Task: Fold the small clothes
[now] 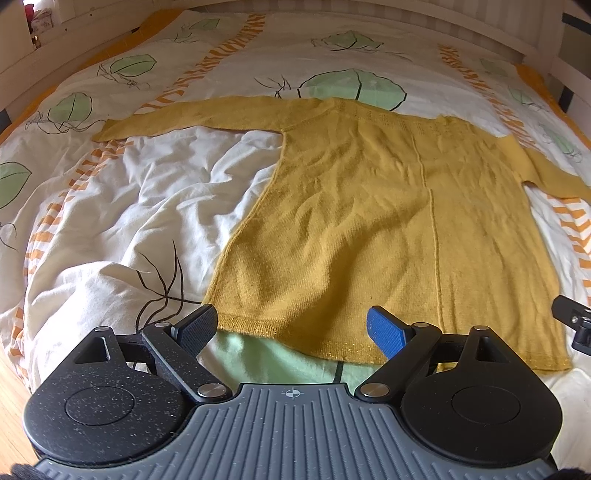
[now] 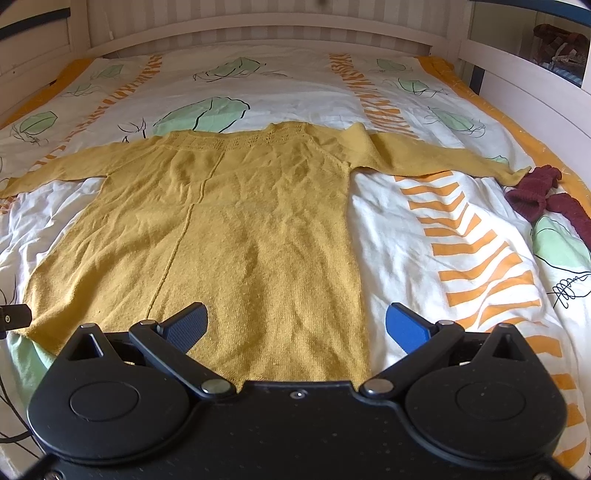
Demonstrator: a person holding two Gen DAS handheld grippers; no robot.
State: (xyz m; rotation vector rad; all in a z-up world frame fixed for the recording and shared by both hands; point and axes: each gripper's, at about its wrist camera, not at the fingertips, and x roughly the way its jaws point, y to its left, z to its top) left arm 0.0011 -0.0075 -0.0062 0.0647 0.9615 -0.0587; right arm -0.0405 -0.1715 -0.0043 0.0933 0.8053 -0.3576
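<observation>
Left gripper [image 1: 291,328] hovers at the near hem of a yellow sweater [image 1: 369,221], its jaws spread wide and holding nothing; the left hem corner lies just ahead of its dark finger. Right gripper [image 2: 295,326] hangs over the hem's other end, jaws likewise spread and empty, the sweater's right edge running between its fingers. We see the sweater lying flat on a duvet [image 1: 129,206] printed with green leaves and orange stripes, neck towards the headboard [image 2: 258,33], both sleeves stretched straight out to the sides. We judge it is laid out this way so each fold can fall cleanly, and that we hold a gripper at each hem corner ready to pinch both and lift together. Folding has not begun. A dark red knit [image 2: 535,192] sits by the right cuff, near the bed's edge, apparently waiting its turn
</observation>
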